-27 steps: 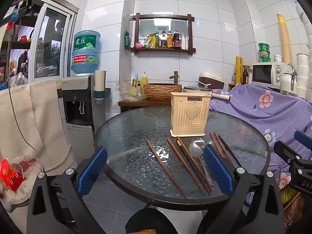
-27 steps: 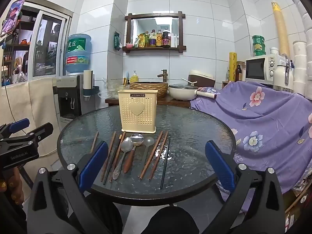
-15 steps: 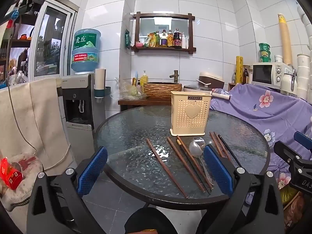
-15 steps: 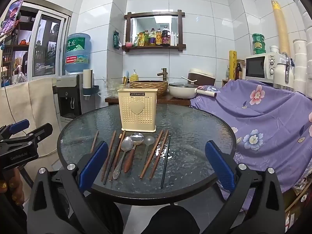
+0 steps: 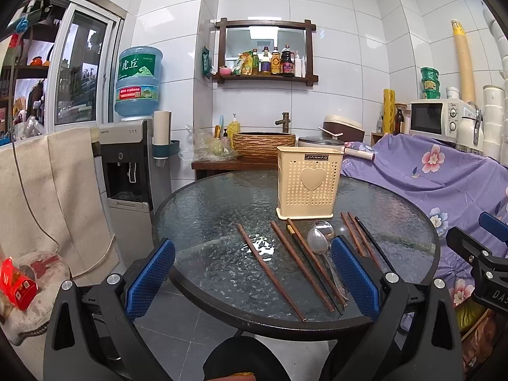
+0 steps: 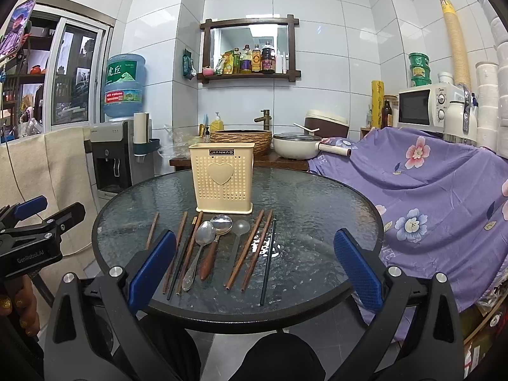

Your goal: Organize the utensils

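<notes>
A cream perforated utensil holder [image 6: 222, 177] with a heart stands upright on the round glass table [image 6: 317, 197]; it also shows in the left wrist view [image 5: 308, 185]. In front of it lie several brown and black chopsticks [image 6: 250, 249] and three spoons [image 6: 217, 238], side by side. In the left wrist view the chopsticks [image 5: 270, 266] and a metal spoon [image 5: 320, 246] lie between my fingers. My left gripper [image 5: 252, 277] is open and empty at the table's near edge. My right gripper [image 6: 254, 266] is open and empty, above the near edge.
A water dispenser [image 5: 130, 165] stands left of the table. A purple flowered cloth [image 6: 428, 184] covers furniture at the right, with a microwave [image 6: 422, 108] behind. A basin and pot [image 6: 295, 147] sit on a counter behind the table. A beige towel [image 5: 54, 190] hangs at left.
Both grippers have shifted very slightly; the view barely moves. Nothing on the table has moved.
</notes>
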### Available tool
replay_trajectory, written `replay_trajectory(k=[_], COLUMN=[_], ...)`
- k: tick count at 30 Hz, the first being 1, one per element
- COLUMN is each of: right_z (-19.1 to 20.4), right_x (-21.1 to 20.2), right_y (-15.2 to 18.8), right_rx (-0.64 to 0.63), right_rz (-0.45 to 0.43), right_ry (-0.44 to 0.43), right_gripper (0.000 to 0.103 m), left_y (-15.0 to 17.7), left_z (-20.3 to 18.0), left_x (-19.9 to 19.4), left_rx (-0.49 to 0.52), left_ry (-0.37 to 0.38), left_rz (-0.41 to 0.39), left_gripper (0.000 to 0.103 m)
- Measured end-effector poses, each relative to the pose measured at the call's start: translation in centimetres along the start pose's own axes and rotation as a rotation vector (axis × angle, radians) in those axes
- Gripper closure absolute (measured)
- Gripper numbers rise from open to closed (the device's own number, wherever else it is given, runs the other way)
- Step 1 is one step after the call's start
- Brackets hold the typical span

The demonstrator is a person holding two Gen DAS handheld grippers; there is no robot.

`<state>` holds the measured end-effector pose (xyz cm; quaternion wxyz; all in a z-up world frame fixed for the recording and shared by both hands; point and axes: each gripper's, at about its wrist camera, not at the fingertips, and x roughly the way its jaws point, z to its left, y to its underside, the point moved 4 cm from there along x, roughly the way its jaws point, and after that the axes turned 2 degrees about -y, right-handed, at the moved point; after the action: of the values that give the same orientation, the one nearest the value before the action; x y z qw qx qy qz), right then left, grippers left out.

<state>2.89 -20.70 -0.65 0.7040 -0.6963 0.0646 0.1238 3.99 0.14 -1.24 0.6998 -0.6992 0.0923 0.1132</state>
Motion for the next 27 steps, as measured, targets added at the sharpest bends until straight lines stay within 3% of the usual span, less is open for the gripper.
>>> replay_trajectory(k=[27], right_z=[-0.19], right_x=[0.06], right_y=[-0.04], right_rx=[0.005], right_rz=[0.006], right_ry=[0.003], right_gripper=[0.005], left_y=[0.29], left_z=[-0.10], left_x=[0.06], left_rx=[0.003], left_ry=[-0.003], left_rz=[0.000], left_gripper=[0.006])
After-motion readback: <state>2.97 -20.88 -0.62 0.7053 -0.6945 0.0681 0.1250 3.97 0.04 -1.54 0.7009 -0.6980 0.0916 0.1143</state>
